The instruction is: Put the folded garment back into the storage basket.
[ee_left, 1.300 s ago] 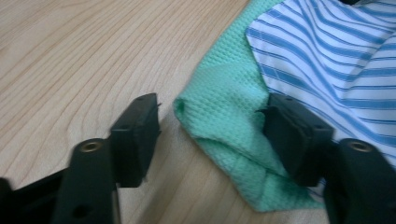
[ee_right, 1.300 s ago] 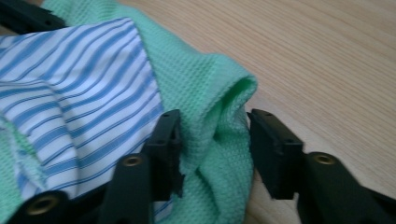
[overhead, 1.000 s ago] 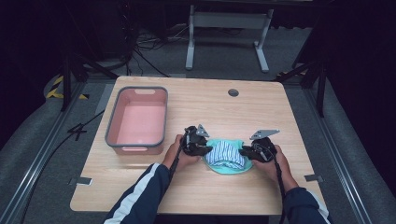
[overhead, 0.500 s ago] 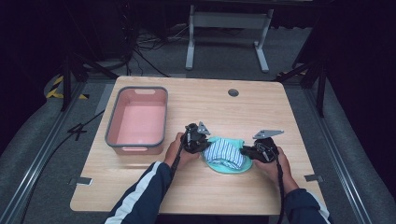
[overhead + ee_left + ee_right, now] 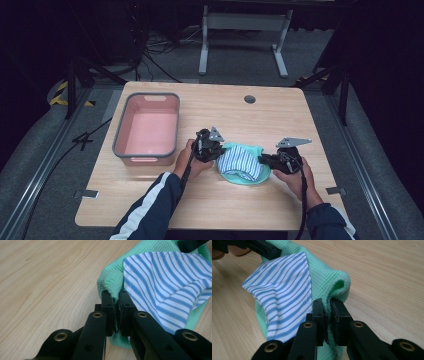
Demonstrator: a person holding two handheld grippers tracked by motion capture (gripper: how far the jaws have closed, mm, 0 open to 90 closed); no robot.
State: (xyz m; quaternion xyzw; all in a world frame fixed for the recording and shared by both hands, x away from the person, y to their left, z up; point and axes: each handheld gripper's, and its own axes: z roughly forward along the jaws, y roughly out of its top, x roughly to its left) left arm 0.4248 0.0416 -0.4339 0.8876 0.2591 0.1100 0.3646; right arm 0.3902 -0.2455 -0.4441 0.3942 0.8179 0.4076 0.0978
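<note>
Lowest in the high view, your forearms come up from the bottom edge, and your right gripper (image 5: 267, 160) at centre right has its jaws clamped tight on the edge of the green waffle-weave cloth (image 5: 245, 177). Your left gripper (image 5: 216, 150), just left of centre, has just finished closing on the opposite edge, its jaws now pinched hard on the green fabric beside the blue-and-white striped cloth (image 5: 241, 162) that lies on top. Compared with a second ago, the left side has lifted a little off the pale wooden table (image 5: 300, 115), so the bundle looks ready to carry. Farther back at centre left sits the pink plastic bin with a grey rim (image 5: 147, 129), probably its destination.
</note>
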